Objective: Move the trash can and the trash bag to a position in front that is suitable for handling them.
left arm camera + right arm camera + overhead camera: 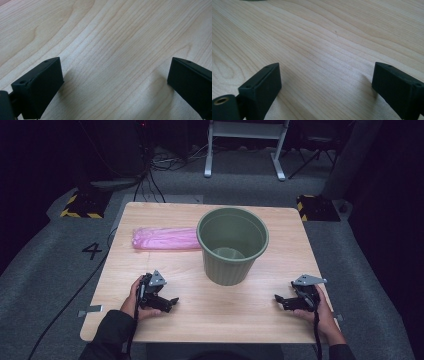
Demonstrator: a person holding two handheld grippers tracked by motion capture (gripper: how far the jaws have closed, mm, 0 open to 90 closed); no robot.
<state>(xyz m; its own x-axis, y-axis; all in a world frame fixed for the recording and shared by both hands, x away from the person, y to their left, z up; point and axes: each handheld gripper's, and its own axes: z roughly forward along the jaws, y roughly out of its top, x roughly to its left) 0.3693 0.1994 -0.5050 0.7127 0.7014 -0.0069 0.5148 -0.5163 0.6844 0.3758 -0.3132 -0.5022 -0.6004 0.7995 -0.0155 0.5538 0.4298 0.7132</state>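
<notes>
The left hand-held gripper (172, 302) and the right hand-held gripper (278, 299) rest on the near part of the bench (165, 215), each with jaws spread wide and holding nothing but bare wood between them. Beyond them, the green bin (232, 245) stands upright and unlined at centre, with the folded pink bag (165, 239) lying flat just to its left, at the far side. Judged from this layout, no step is done: the bag remains to be picked up, opened and fitted into the bin.
</notes>
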